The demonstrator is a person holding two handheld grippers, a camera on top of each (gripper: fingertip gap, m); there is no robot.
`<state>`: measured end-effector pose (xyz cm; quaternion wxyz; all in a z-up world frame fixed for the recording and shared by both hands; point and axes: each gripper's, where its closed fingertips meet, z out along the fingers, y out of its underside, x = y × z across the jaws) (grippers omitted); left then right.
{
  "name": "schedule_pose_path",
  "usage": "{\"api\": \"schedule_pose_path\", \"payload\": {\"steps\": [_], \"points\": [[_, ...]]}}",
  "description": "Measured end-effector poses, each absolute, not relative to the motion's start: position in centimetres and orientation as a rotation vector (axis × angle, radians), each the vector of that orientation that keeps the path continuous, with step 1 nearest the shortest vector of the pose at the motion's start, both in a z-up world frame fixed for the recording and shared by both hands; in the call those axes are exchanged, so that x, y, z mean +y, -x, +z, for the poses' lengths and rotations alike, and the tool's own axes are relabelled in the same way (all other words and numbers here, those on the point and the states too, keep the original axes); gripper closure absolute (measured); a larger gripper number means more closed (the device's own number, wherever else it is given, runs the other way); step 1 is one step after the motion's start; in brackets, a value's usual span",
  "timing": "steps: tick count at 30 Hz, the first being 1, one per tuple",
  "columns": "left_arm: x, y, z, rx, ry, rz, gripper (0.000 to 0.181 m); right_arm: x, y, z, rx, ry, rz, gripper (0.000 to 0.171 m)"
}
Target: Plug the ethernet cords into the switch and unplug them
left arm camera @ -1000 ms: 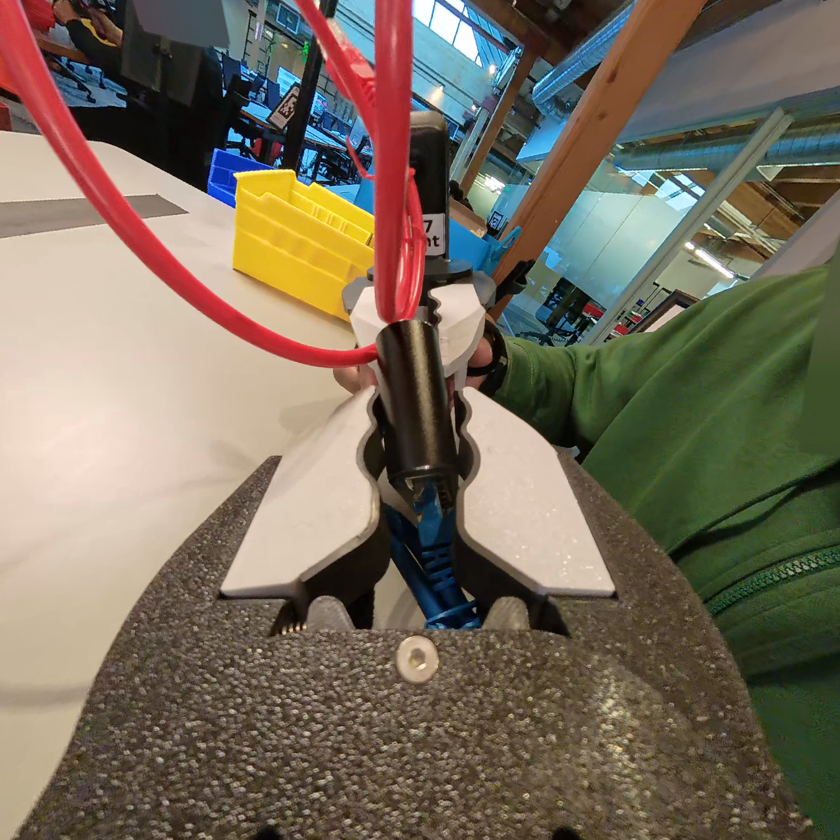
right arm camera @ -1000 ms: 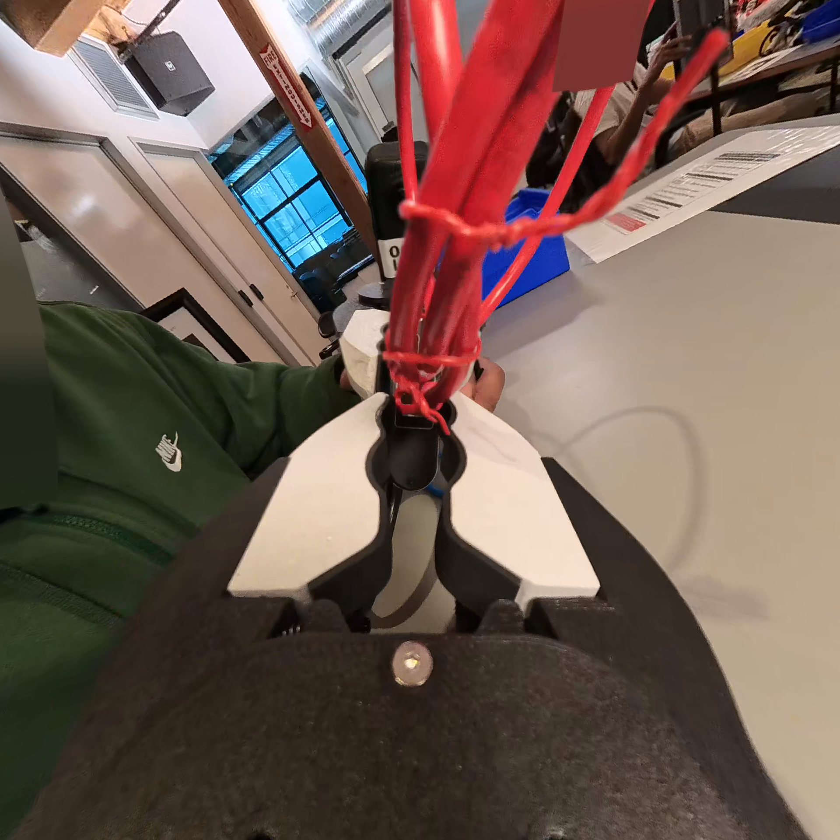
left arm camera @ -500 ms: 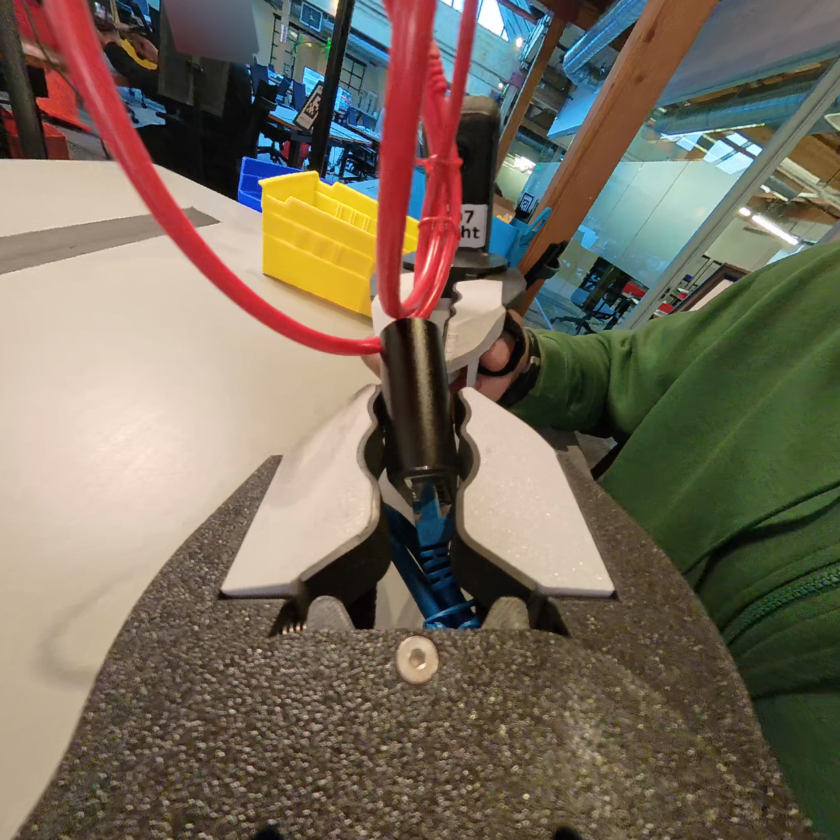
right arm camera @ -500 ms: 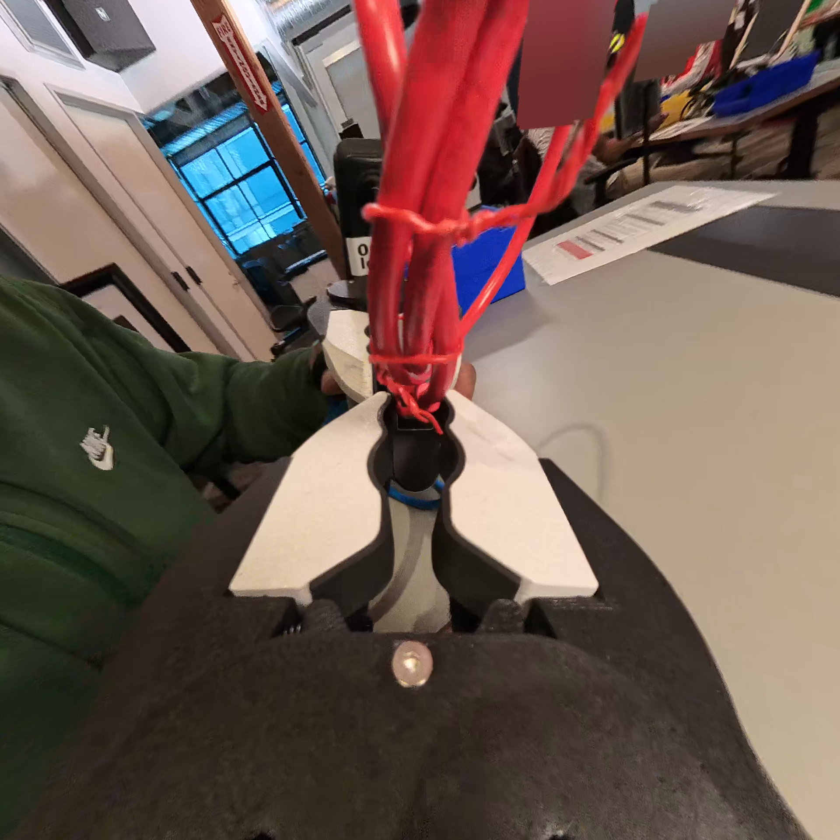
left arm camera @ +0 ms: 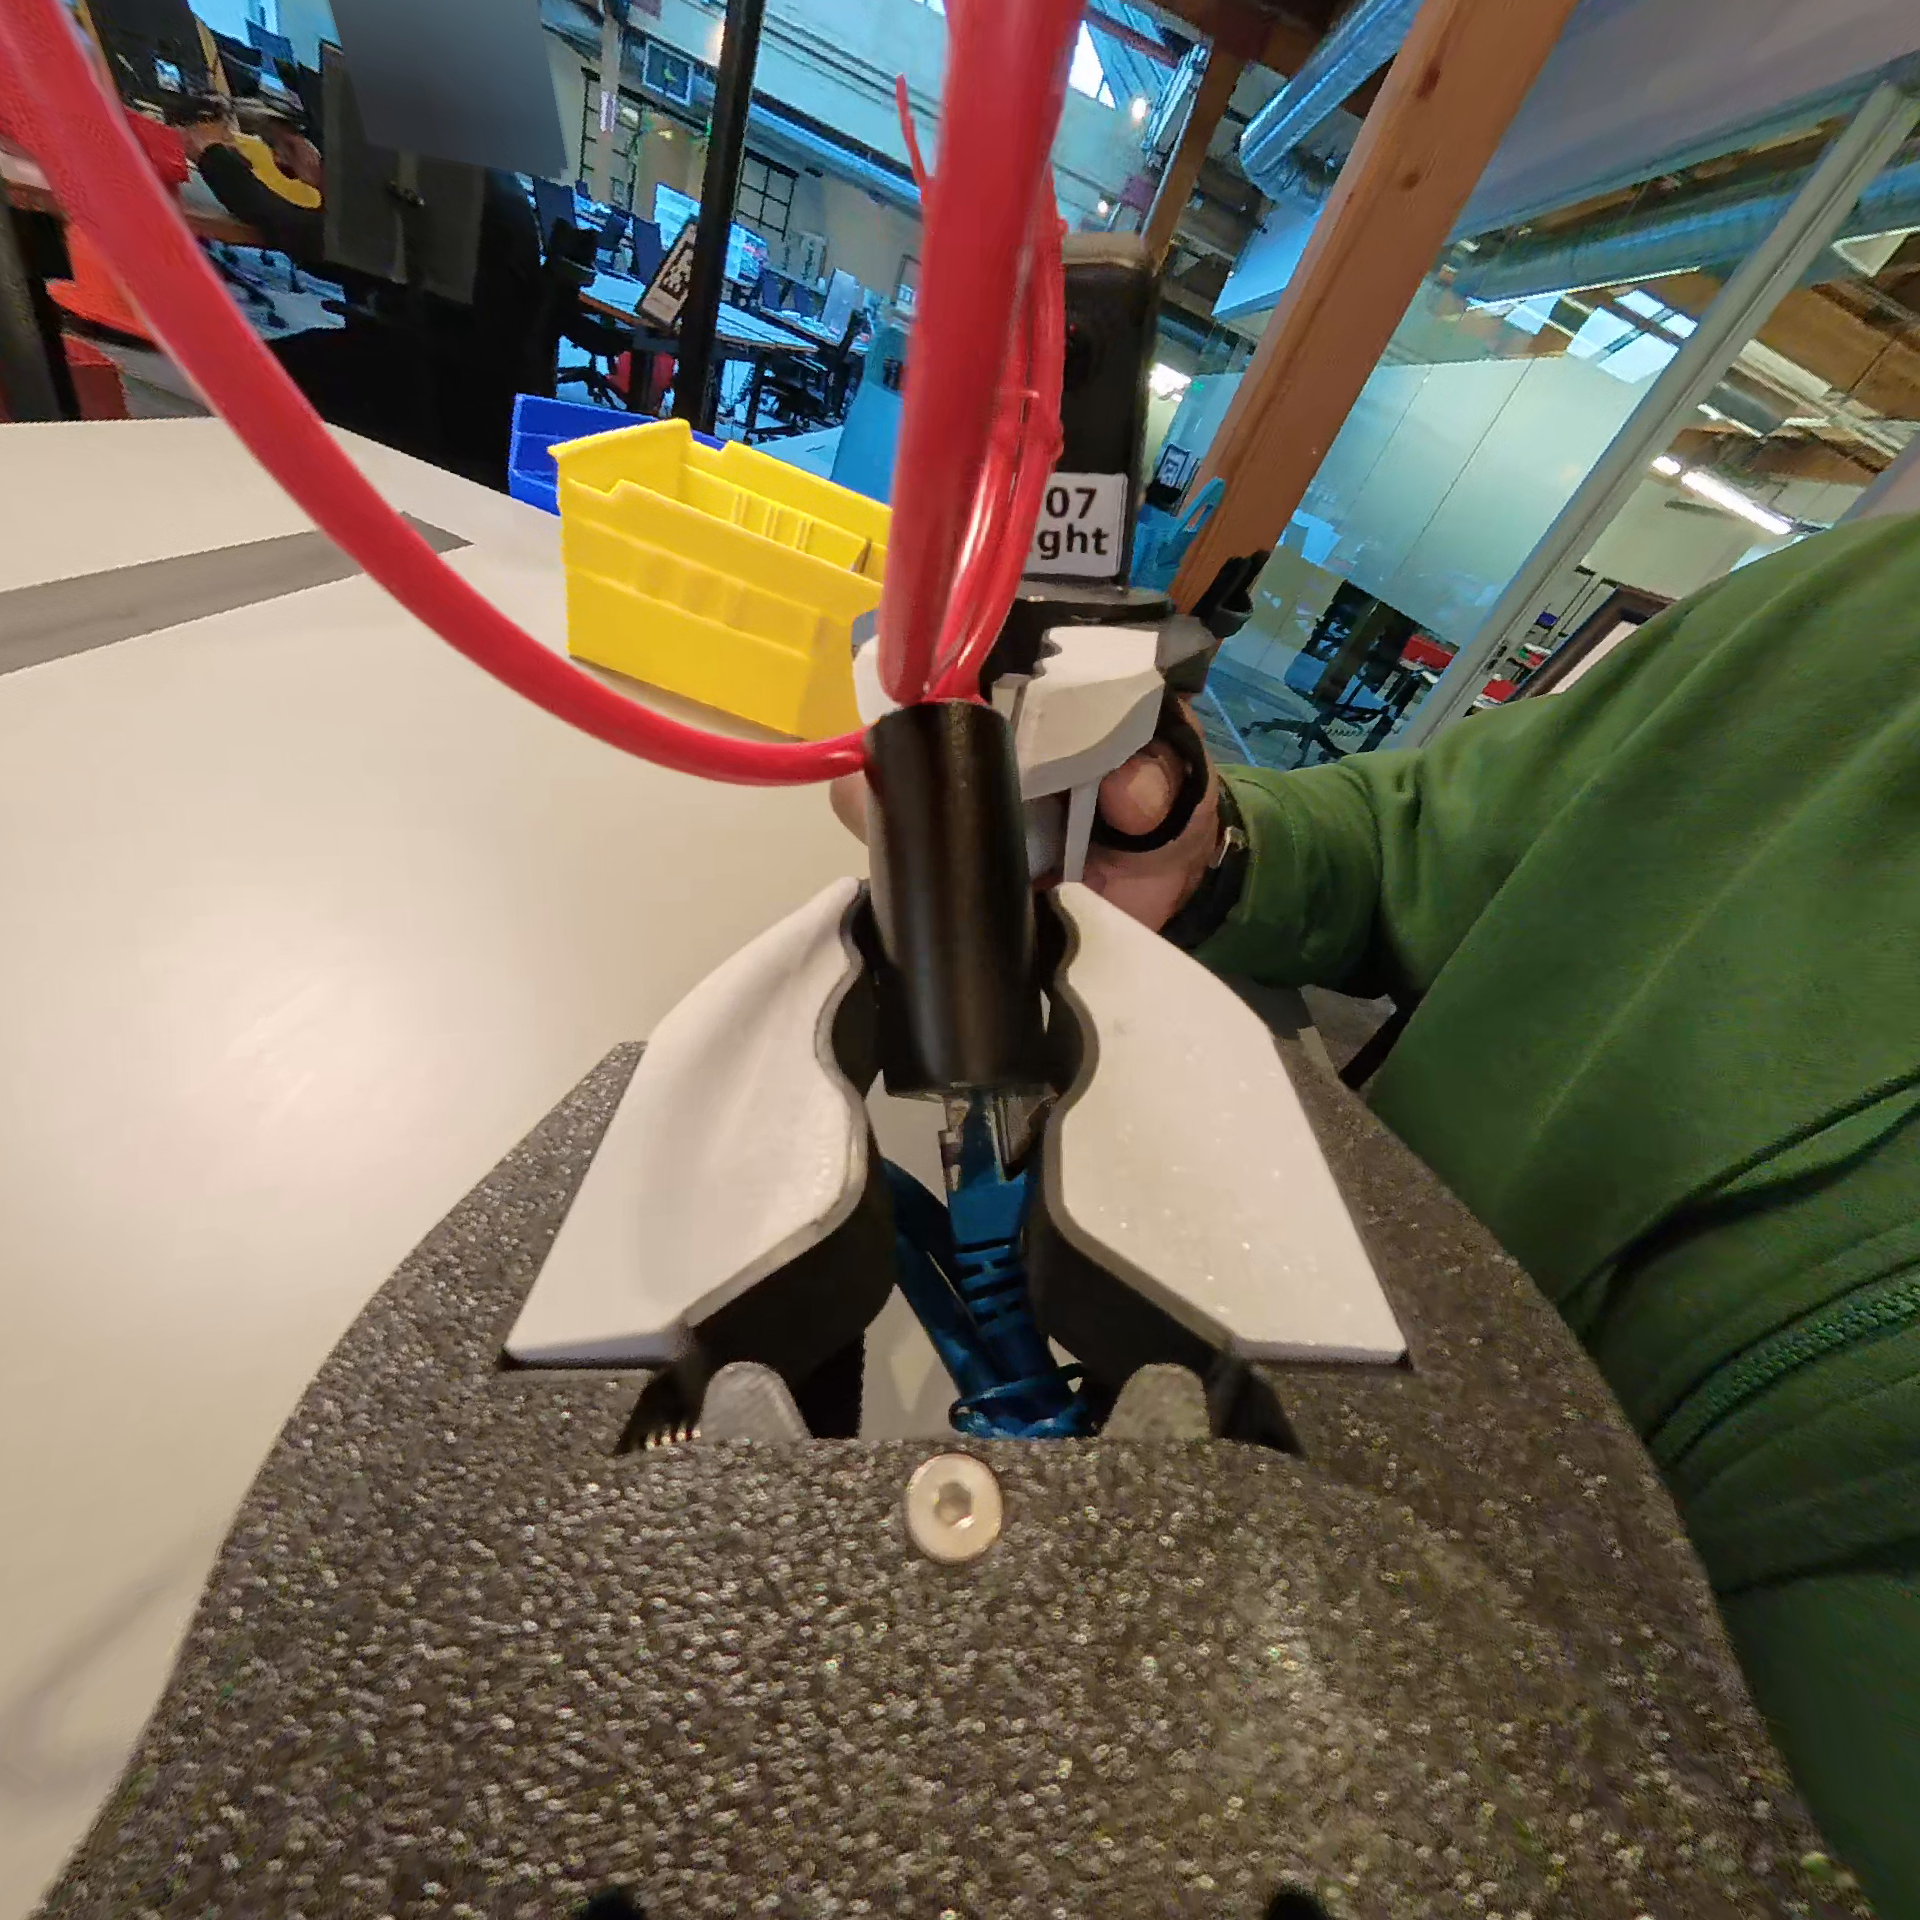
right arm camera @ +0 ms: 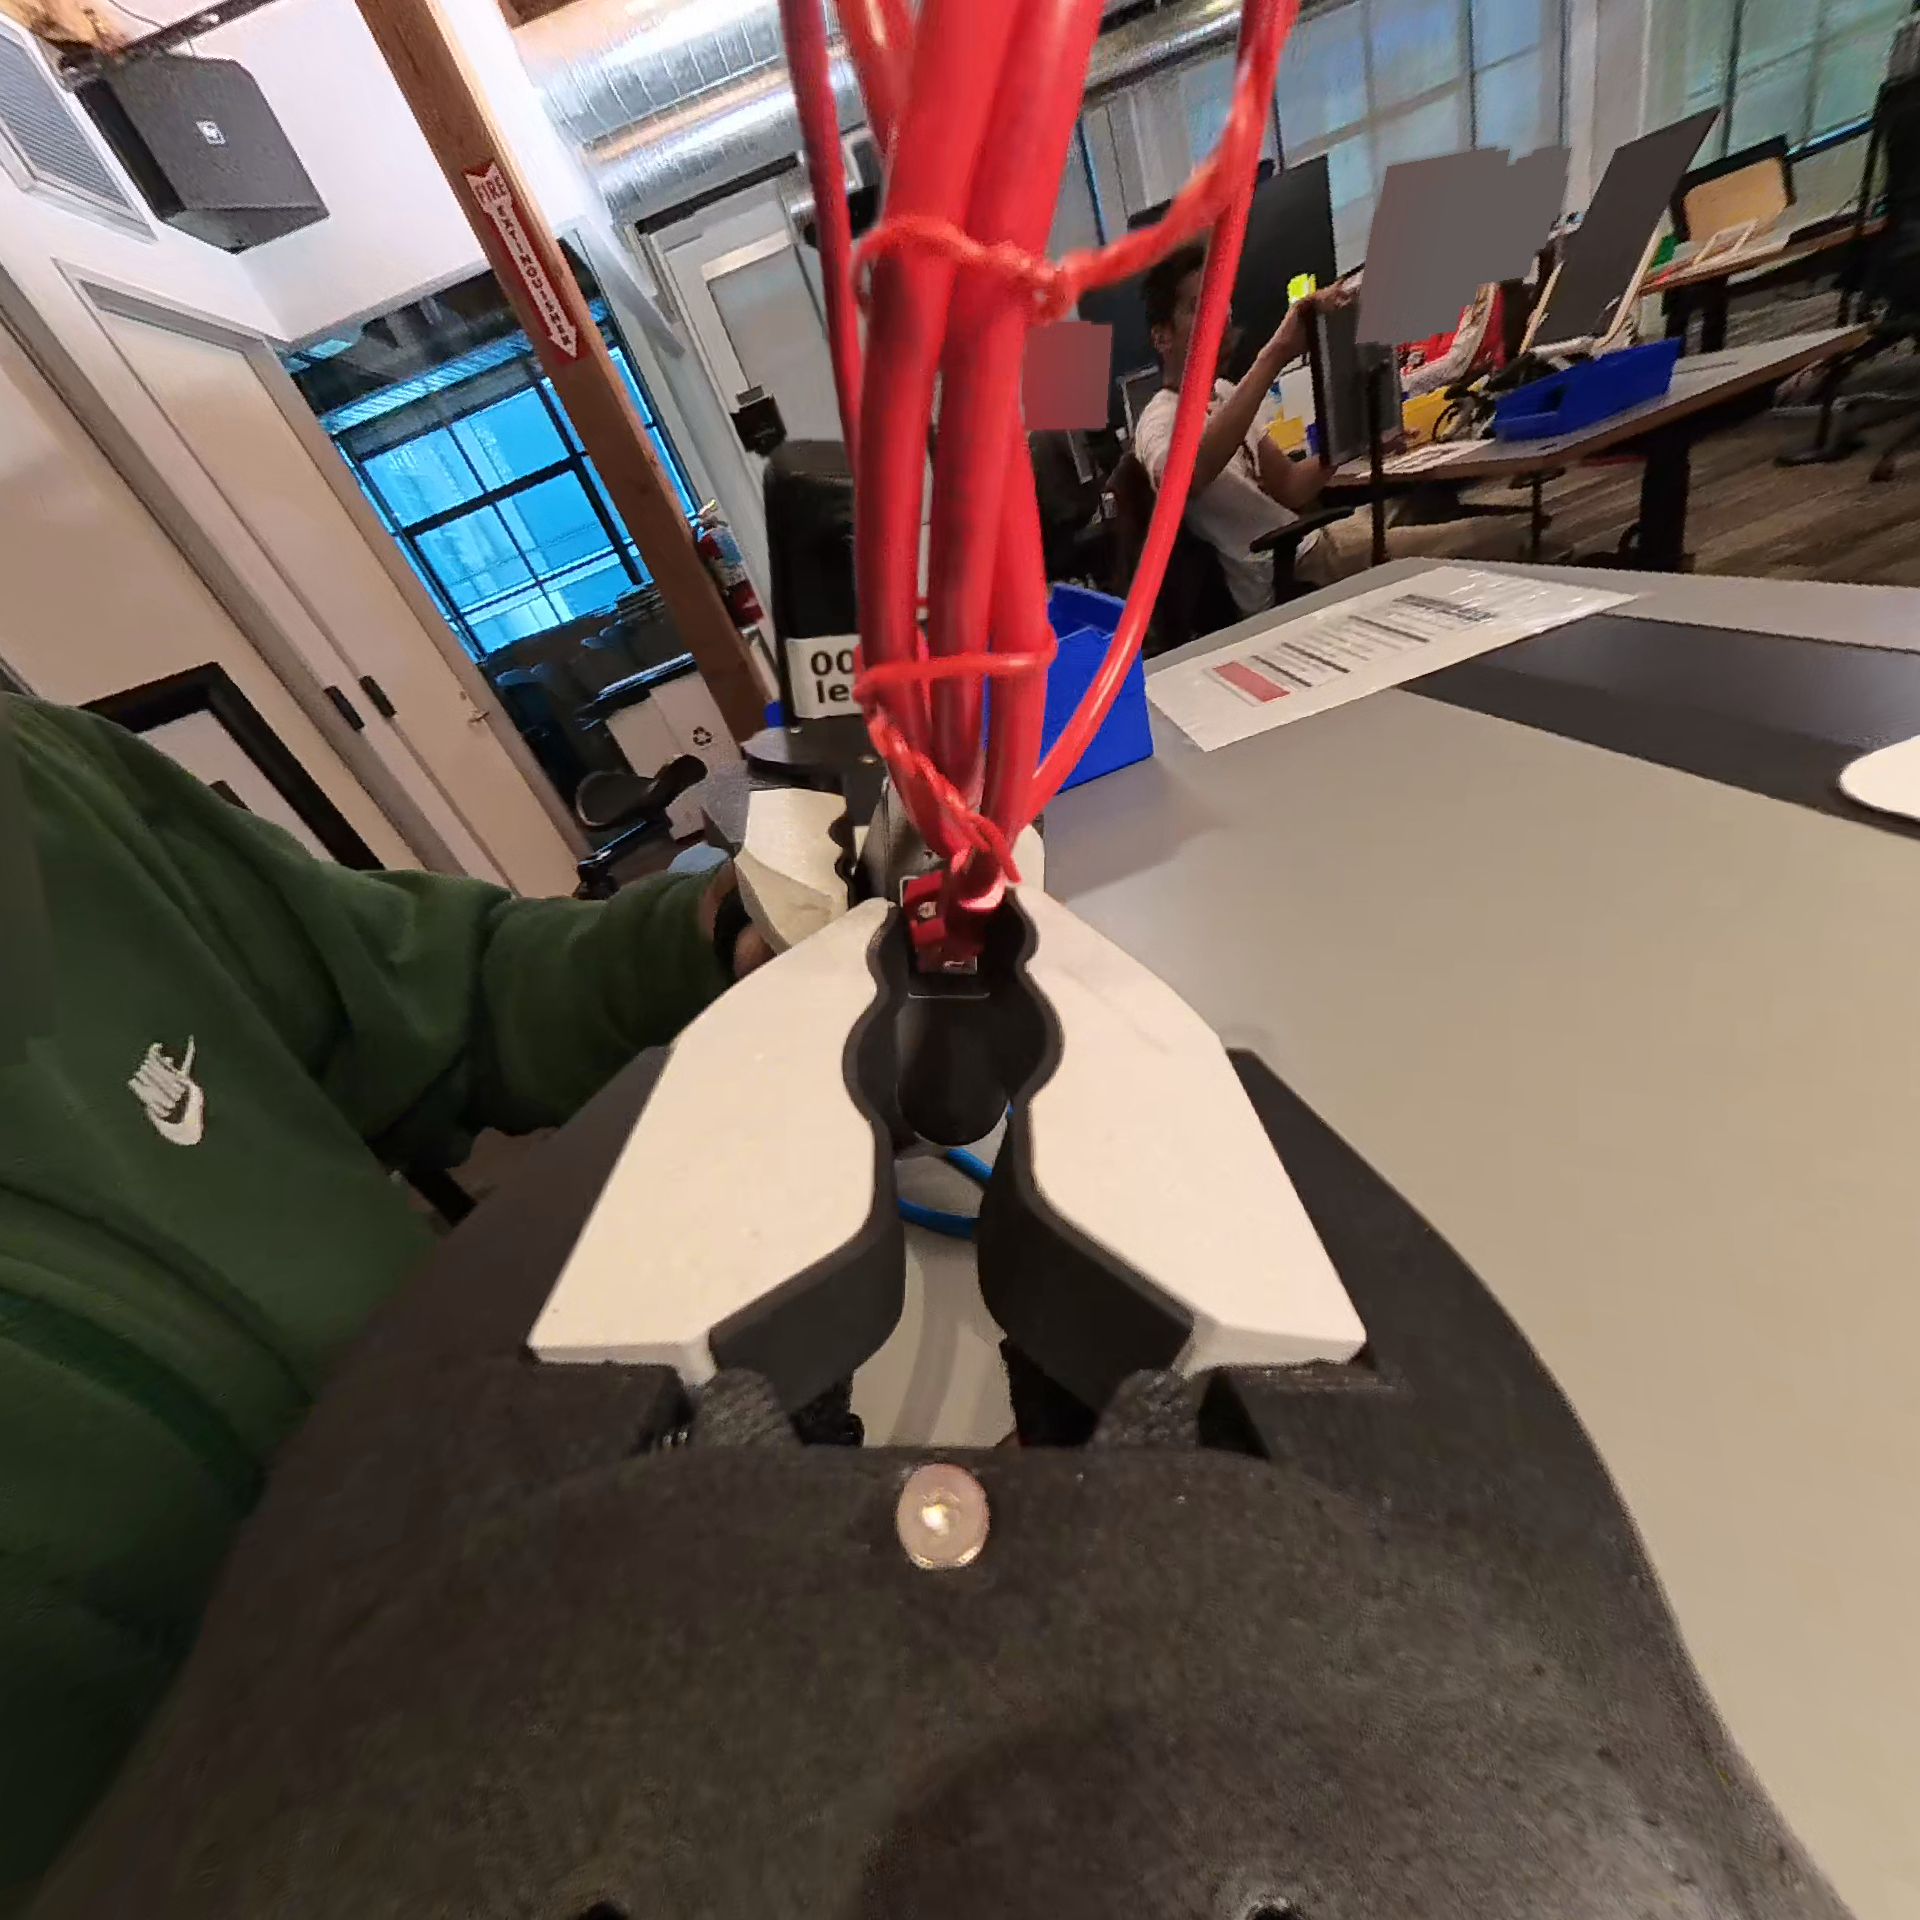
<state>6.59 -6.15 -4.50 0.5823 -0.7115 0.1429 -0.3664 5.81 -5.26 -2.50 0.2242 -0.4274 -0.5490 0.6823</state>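
Black coupler held level between both grippers — red and blue cords both seated.

The switch (left arm camera: pixel 956 894), a black cylindrical piece, is clamped by the left gripper (left arm camera: pixel 956 966) near its blue end and pinched by the right gripper (right arm camera: pixel 951 997) at its red end. The blue cord's plug (left arm camera: pixel 982 1195) is seated below; the bundled red cord (right arm camera: pixel 966 468) rises from the top. Against a second ago, the pair has been tilted and swung — the yellow bin (left arm camera: pixel 717 582) now sits lower in view. No plug has been withdrawn yet; unplugging is judged next.
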Motion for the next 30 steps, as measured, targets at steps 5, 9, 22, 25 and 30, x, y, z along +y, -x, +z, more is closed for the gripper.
{"api": "schedule_pose_path", "payload": {"steps": [5, 9, 22, 25, 30], "points": [[-6.27, -6.6, -4.46, 0.34, 1.66, -0.87, 0.153, -5.35, -5.8, -2.5, -1.54, 1.182, 1.864, 0.157], [-6.24, -6.45, -4.4, 0.343, 1.655, -0.855, 0.152, -5.31, -5.69, -2.34, -1.549, 1.156, 1.757, 0.156], [-6.61, -7.02, -4.37, 0.415, 1.635, -0.842, 0.152, -5.62, -6.07, -2.3, -1.544, 1.298, 2.048, 0.158], [-6.5, -6.99, -4.42, 0.396, 1.636, -0.858, 0.152, -5.46, -5.99, -2.32, -1.578, 1.257, 1.936, 0.158], [-6.7, -7.26, -4.05, 0.417, 1.614, -0.86, 0.152, -5.74, -6.24, -1.69, -1.665, 1.114, 1.671, 0.157]]}}
